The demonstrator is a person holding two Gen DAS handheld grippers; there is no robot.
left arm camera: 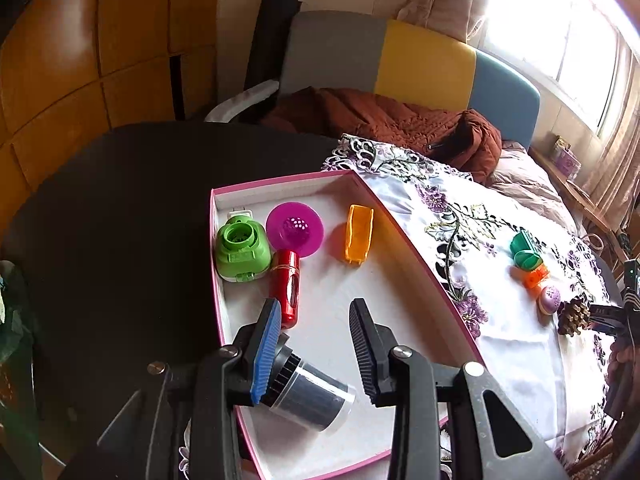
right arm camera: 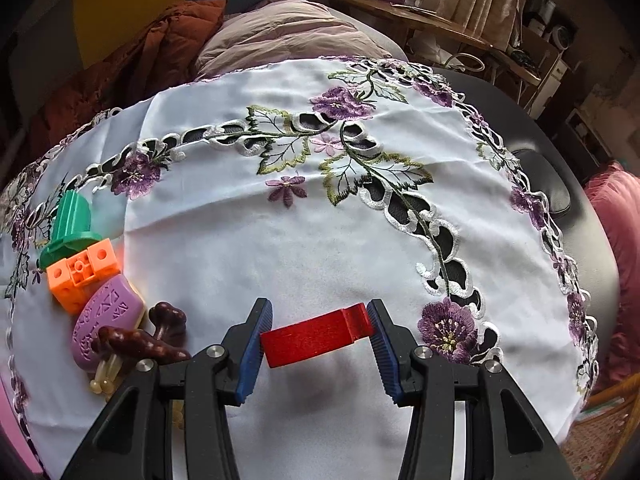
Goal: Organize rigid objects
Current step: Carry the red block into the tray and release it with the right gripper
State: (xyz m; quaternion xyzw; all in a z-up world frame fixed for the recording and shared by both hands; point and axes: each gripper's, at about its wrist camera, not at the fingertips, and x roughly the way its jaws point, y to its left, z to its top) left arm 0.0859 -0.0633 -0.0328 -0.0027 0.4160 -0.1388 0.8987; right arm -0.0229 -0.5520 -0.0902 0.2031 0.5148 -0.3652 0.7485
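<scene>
**A:** What is the right gripper (right arm camera: 320, 334) doing?

**B:** It is clenching a red block (right arm camera: 316, 336) crosswise between its two blue pads, lifted just above the white embroidered cloth (right arm camera: 320, 232). The pads are pressing on the block's two ends, which probably keeps it level for carrying.

**A:** How is the block looking?

**B:** Bright red, hard plastic with a fine grain, oblong, with a raised step at its right end.

**A:** And the left gripper (left arm camera: 316, 340)?

**B:** It is hanging released over a pink-rimmed tray (left arm camera: 224, 280), with nothing between the pads. Just below it, a clear jar (left arm camera: 312, 396) with a dark lid is lying on its side. Ahead of the tips, a red tube (left arm camera: 285, 288), a green holder (left arm camera: 242, 250), a magenta strainer (left arm camera: 295, 229) and an orange scoop (left arm camera: 359, 239) are lying apart, seemingly sorted already.

**A:** Anything waiting?

**B:** To the left of the right gripper, a teal piece (right arm camera: 70, 228), an orange brick (right arm camera: 82, 274), a purple egg (right arm camera: 106, 316) and a brown cone (right arm camera: 148, 340) are clustering on the cloth, likely next for the tray.
</scene>
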